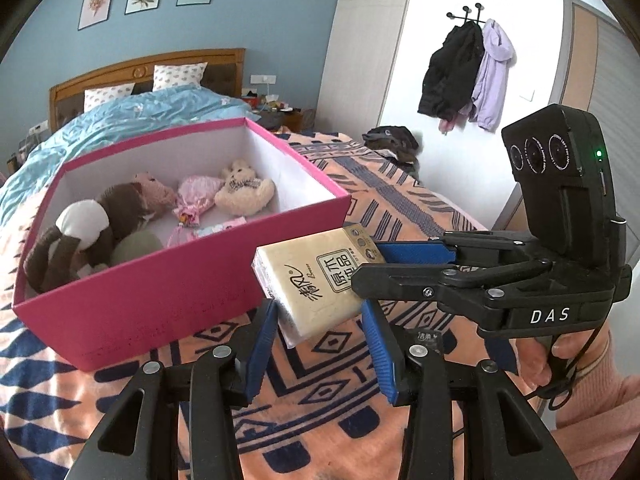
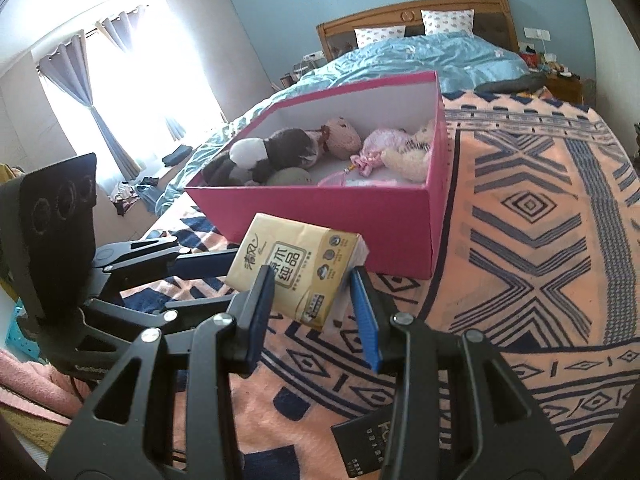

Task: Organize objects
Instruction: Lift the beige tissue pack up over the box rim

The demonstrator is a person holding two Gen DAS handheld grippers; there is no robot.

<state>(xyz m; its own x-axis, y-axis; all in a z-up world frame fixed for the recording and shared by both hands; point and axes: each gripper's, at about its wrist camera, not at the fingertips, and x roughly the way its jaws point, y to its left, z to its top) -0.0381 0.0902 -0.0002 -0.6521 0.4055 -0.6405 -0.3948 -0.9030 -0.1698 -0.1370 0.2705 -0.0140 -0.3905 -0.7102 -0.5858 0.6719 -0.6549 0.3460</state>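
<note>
One tissue pack (image 2: 296, 270) – tan wrapper, tilted, up off the blanket (image 2: 532, 208) – sits between the blue pads of the right gripper (image 2: 312, 274). These jaws stand at a middling gap and close on the pack's two sides, the left finger overlapping its printed face. The left gripper (image 1: 319, 306) comes at the same pack from the other end. Its pads flank the pack's lower corner and look to be touching it, but I cannot tell whether these jaws press on it or only bracket it. The wrapper carries the brand 清风 in brush script, beside a framed block reading 原木纯品, and a row of small round seals whose text is too small to read. Just beyond both pairs of jaws, on the blanket, stands a pink box (image 1: 168, 296), open-topped and white inside. In it lie a brown and white plush toy (image 1: 86, 236), a pale pink plush (image 1: 154, 190), a shiny pink pouch (image 1: 196, 196) with a tassel, a cream teddy bear (image 1: 244, 192), a grey-green round thing (image 1: 136, 246) against the near wall, and a flat pink-edged packet (image 1: 218, 227) partly hidden by that wall. In the left wrist view the right gripper's black body shows the white letters DAS – with a green light lit on the camera block above. Under the right jaws, on the blanket, lies a black packet (image 2: 360, 446) with white print that cannot be read.
</note>
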